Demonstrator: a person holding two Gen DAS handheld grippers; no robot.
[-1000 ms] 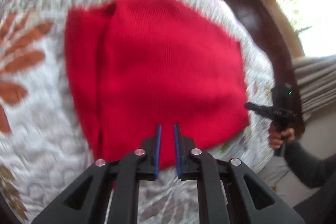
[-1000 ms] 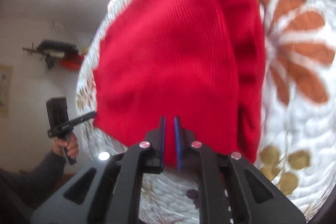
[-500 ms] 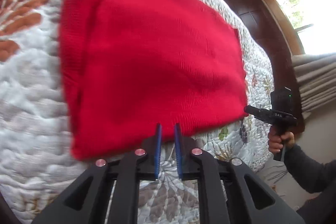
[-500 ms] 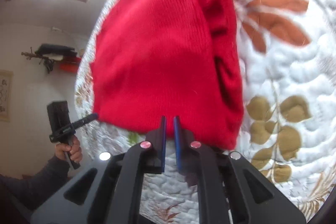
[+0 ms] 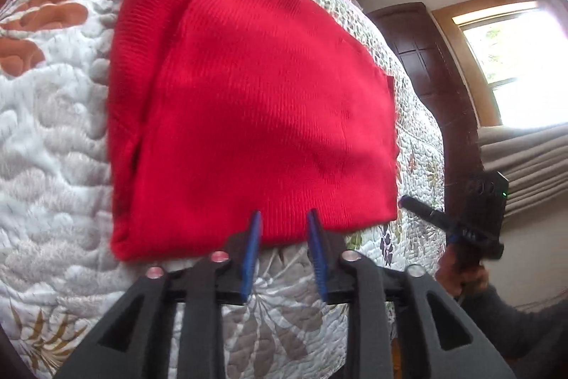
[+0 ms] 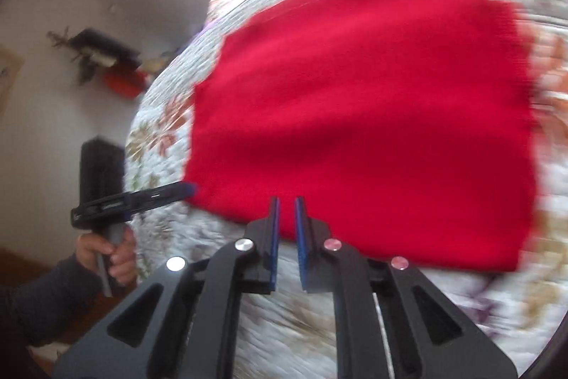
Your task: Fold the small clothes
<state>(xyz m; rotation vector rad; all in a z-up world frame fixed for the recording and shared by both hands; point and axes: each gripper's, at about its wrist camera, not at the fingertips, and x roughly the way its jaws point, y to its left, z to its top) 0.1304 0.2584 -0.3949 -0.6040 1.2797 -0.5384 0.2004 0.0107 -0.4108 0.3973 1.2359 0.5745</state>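
A red knit garment (image 5: 255, 102) lies folded flat on the quilted bed cover (image 5: 53, 137), with a narrower folded layer along its left side. My left gripper (image 5: 283, 222) is open at the garment's near hem, its blue pads apart and nothing between them. In the right wrist view the same garment (image 6: 372, 116) fills the middle, blurred. My right gripper (image 6: 287, 201) stands at its near edge, jaws nearly together with red cloth in the narrow gap. Each gripper also shows in the other's view: the right gripper (image 5: 461, 222) by the garment's right corner, the left gripper (image 6: 135, 201) by its left corner.
The white quilt (image 6: 319, 325) carries orange and grey flower prints, and its edge drops off near the person's hands (image 6: 110, 254). A dark wooden door (image 5: 419, 52) and a bright window (image 5: 514, 66) stand beyond the bed. A wall shelf (image 6: 103, 55) hangs at the left.
My left gripper has opened and let go of the hem. The garment has settled flat on the quilt. The right wrist view has swung round, and its jaws keep the same narrow gap.
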